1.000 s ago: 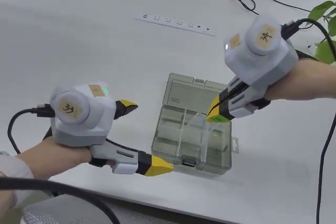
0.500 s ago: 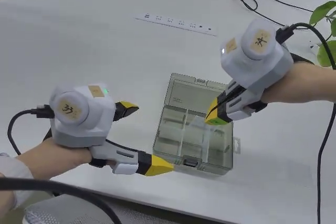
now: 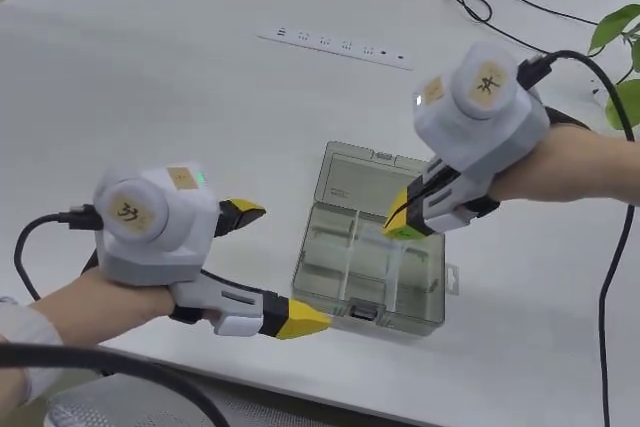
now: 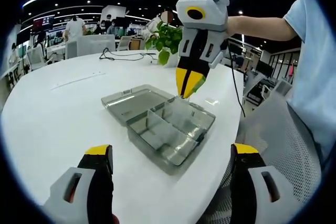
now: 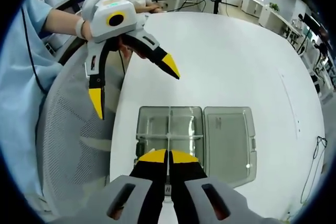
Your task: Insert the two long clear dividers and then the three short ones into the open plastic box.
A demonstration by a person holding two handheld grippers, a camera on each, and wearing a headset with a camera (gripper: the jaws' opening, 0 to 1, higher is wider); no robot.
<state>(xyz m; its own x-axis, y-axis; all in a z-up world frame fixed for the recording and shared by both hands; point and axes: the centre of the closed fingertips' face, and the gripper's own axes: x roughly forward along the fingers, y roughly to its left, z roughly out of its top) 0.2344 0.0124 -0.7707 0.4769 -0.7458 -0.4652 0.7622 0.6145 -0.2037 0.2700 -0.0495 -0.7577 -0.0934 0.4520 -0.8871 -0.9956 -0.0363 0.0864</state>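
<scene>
Likely seating a clear divider (image 3: 373, 236), pinched in the closed jaws of the right gripper (image 3: 401, 228), over the open plastic box (image 3: 398, 320). Holding the left gripper (image 3: 282, 265) idle, jaws spread. Next: lower squarely into slots.

Left gripper (image 3: 275, 265), right gripper (image 3: 402, 228): pale grey rounded housings, black jaws with yellow tips, a round tan sticker with dark marks on each. Green light at 1 o'clock on left housing. Black cable (image 3: 50, 218) at each rear. Light blue short sleeve (image 4: 310, 51); white cuff (image 3: 15, 332).
</scene>
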